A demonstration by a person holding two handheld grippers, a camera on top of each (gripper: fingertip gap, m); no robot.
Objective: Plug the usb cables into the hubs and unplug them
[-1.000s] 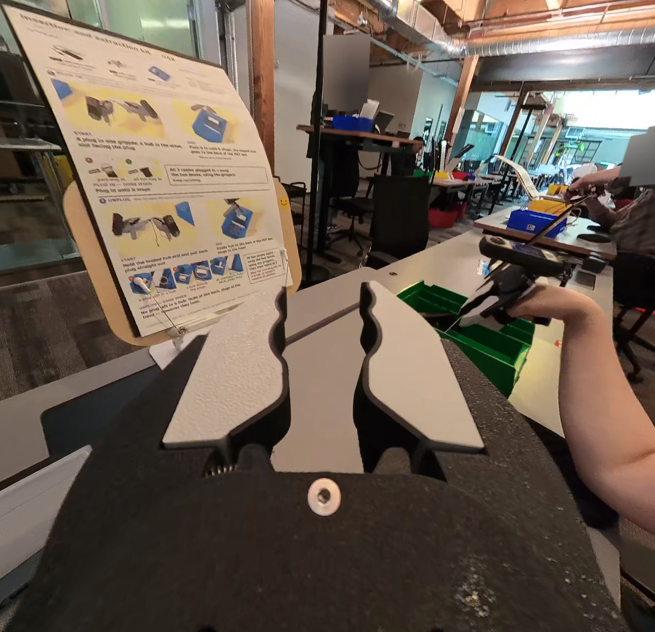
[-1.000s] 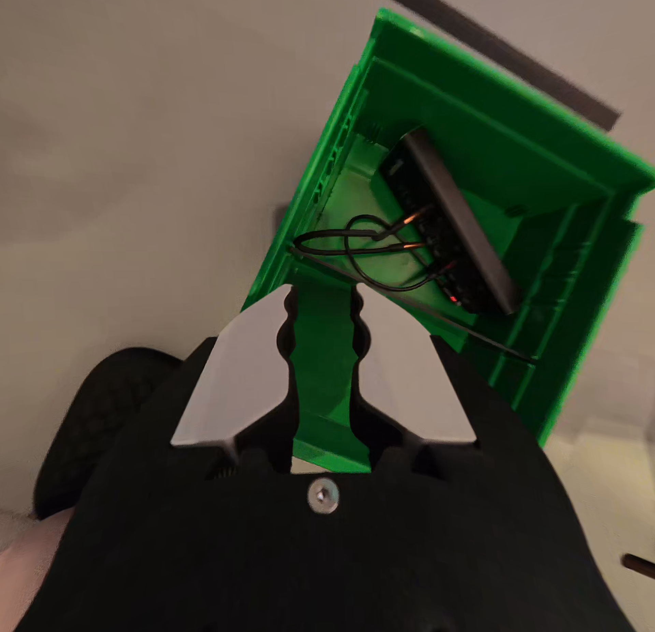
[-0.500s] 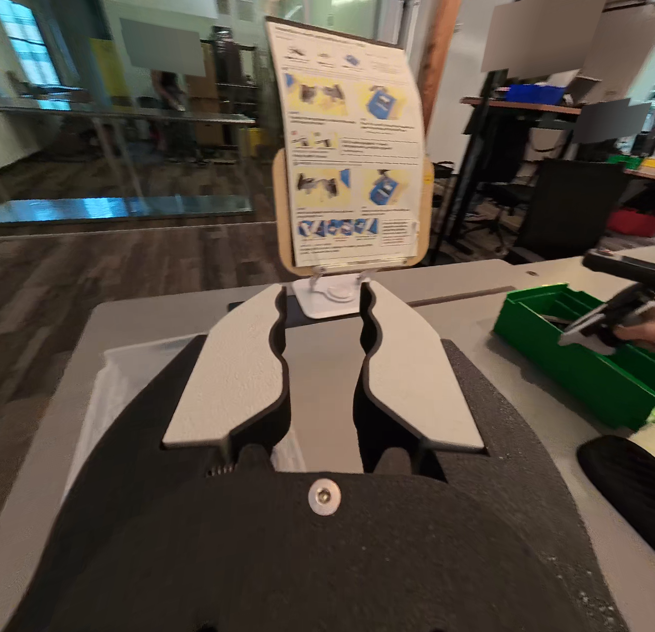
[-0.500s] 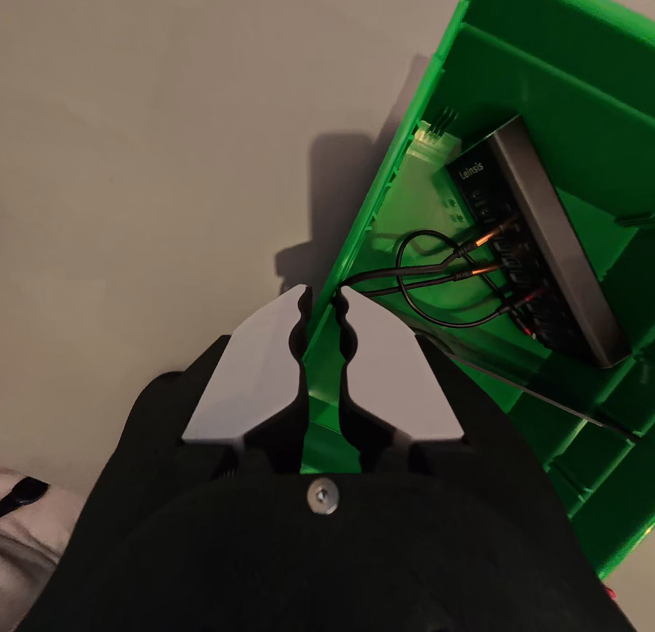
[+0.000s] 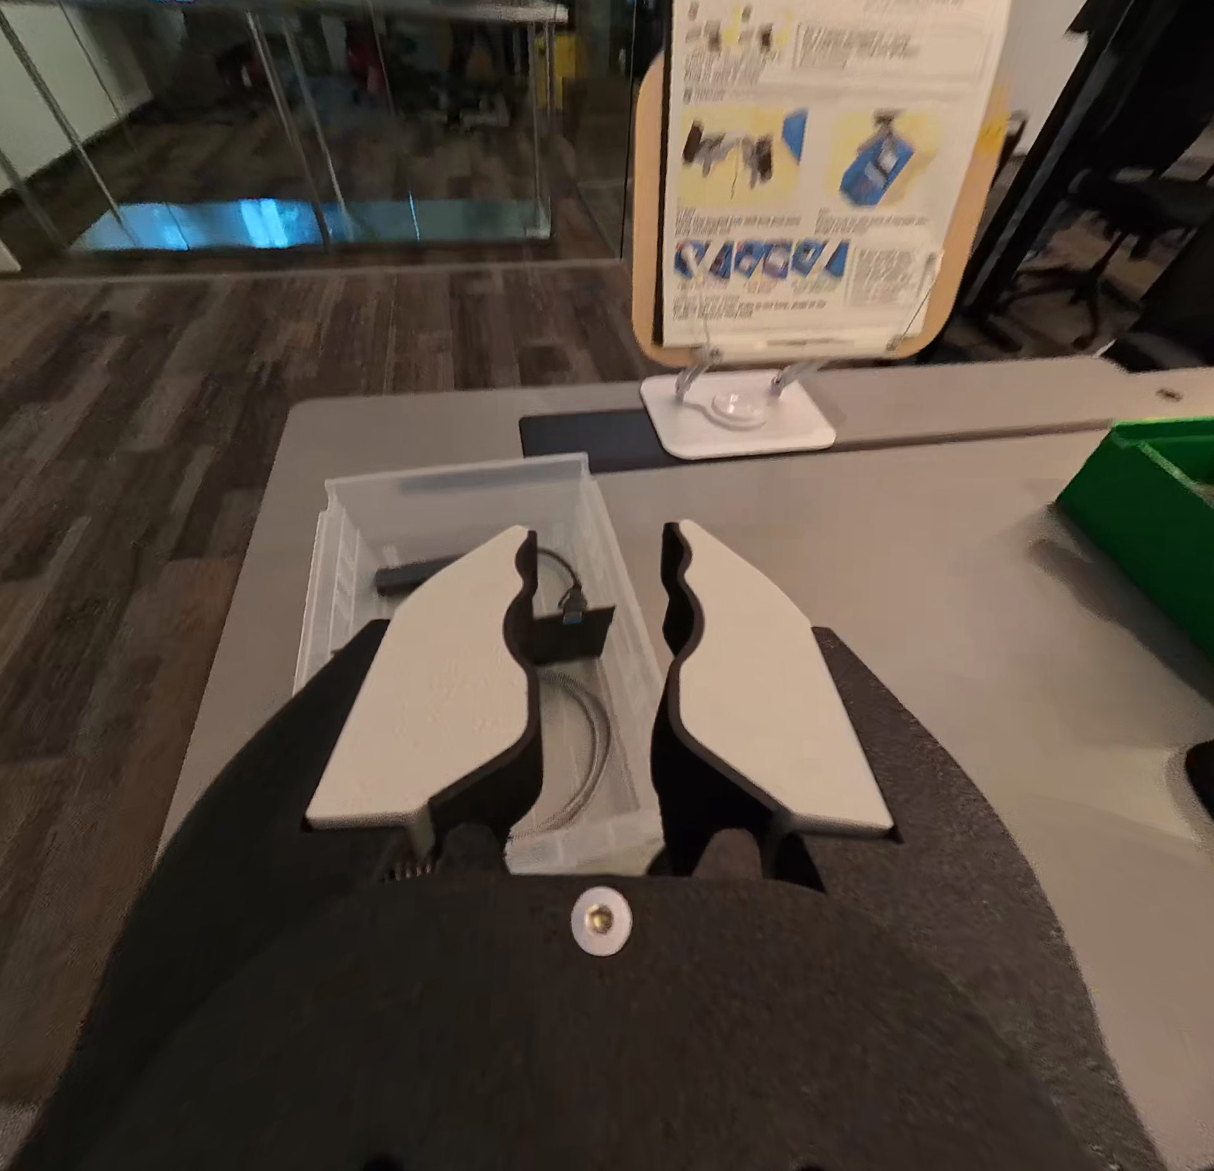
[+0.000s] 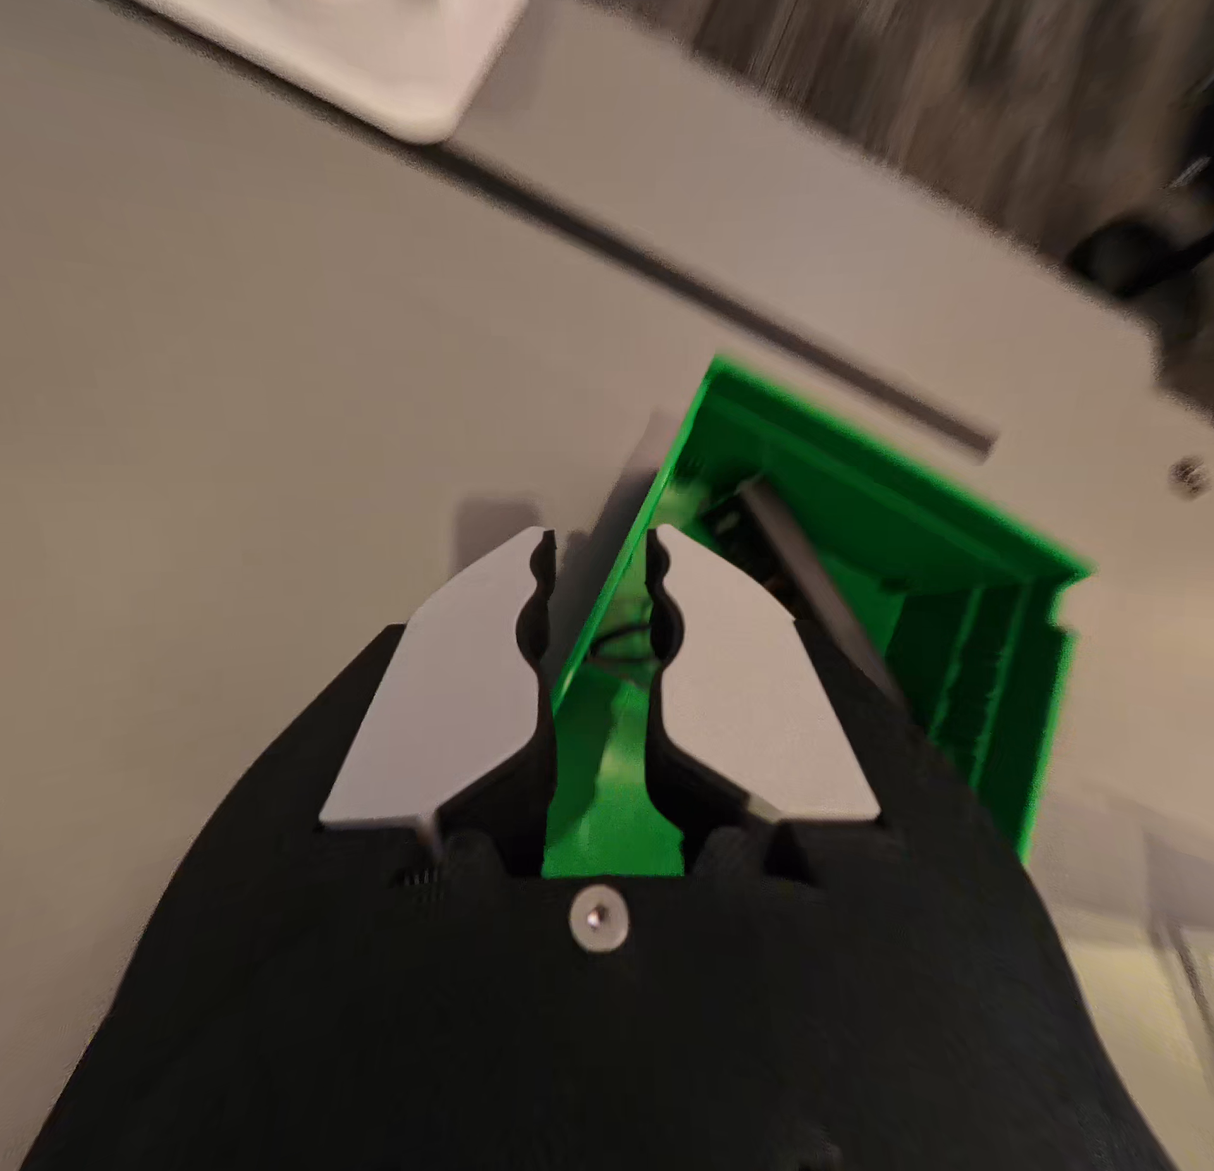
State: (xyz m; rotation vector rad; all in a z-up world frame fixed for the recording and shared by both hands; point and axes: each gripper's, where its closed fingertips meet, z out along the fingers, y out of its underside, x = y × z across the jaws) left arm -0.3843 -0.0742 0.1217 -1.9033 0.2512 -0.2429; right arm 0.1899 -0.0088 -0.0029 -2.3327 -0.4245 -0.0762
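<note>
My left gripper (image 5: 598, 530) is open and empty above a clear plastic bin (image 5: 460, 476) at the table's left end. In the bin lie a dark hub (image 5: 401, 578), a black cable with a USB plug (image 5: 573, 604), a silver braided cable (image 5: 591, 745) and a black card (image 5: 571, 637). My right gripper (image 6: 599, 534) is open and empty, its jaws on either side of the left wall of a green bin (image 6: 887, 476). A dark grey hub (image 6: 808, 581) leans inside that bin with thin black cables (image 6: 621, 640) beside it. The right wrist view is blurred.
An instruction sheet on a wooden board (image 5: 808, 154) stands on a white base (image 5: 736, 417) at the table's far edge, beside a dark mat (image 5: 584, 443). The green bin also shows in the left wrist view (image 5: 1149, 515). The white base shows in the right wrist view (image 6: 368, 42).
The left gripper swung left and tilted down over the clear bin. The right gripper drew back from the green bin, tilted up, and its jaws opened wider.
</note>
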